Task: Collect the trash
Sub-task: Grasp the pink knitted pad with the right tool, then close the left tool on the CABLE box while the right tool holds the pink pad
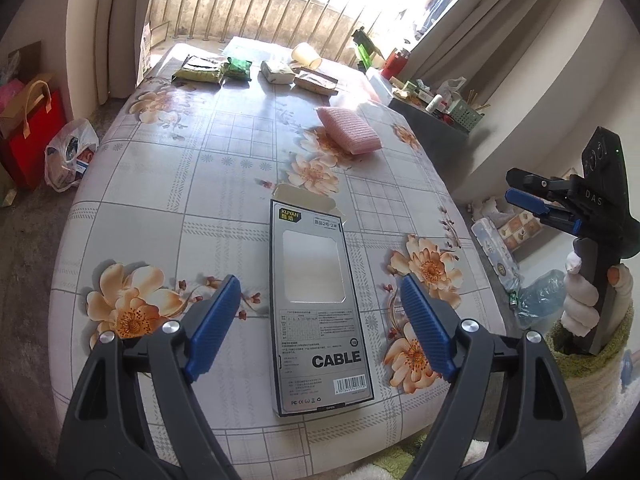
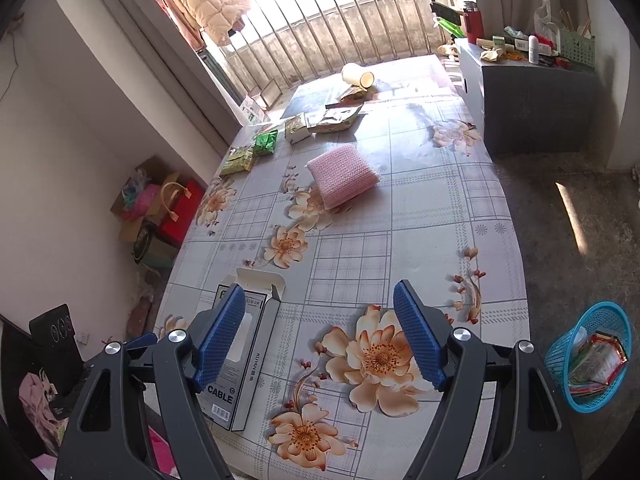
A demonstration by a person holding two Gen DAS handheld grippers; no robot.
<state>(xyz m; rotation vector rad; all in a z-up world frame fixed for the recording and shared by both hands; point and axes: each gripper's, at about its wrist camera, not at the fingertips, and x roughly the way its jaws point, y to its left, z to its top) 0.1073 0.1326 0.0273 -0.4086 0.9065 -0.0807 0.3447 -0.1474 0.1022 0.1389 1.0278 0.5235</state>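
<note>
Your left gripper (image 1: 320, 320) hovers over the near edge of the floral worktop (image 1: 224, 184), fingers spread wide and empty, the grey cable box (image 1: 318, 308) lying flat between them. Your right gripper (image 2: 320, 336) hangs just right of the box, fingers equally wide, gripping nothing. A blue basket (image 2: 588, 356) of wrappers stands on the floor at right. Farther off lie a pink pad (image 1: 348, 136) and snack packets (image 1: 198, 70).
</note>
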